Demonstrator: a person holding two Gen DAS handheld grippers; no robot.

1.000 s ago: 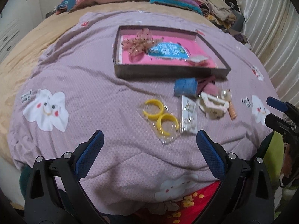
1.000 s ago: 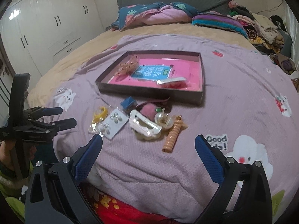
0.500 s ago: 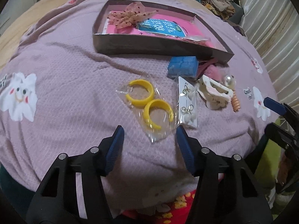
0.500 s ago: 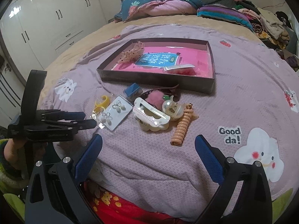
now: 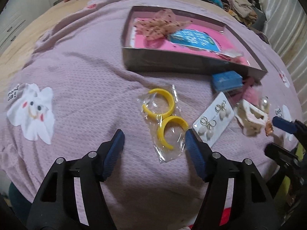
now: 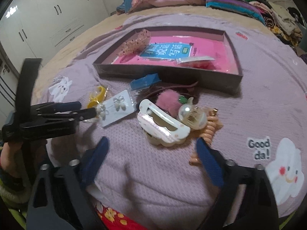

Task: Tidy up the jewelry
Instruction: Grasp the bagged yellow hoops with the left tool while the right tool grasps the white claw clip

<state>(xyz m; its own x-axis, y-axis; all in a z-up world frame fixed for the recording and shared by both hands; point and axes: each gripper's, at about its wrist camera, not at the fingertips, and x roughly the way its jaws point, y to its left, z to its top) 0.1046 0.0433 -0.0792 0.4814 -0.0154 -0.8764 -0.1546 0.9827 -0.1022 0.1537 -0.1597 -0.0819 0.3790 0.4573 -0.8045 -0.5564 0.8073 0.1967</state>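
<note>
Now the left tool, empty and opening over the bagged yellow plastic hoop earrings, may snag the neighbouring white earring card.

Both wrist views look steeply down, sharing the tray.

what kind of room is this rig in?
Most likely a home bedroom: the work surface is a bed with a lilac cartoon blanket, bedding and folded clothes piled at its head, white wardrobes alongside.
</note>
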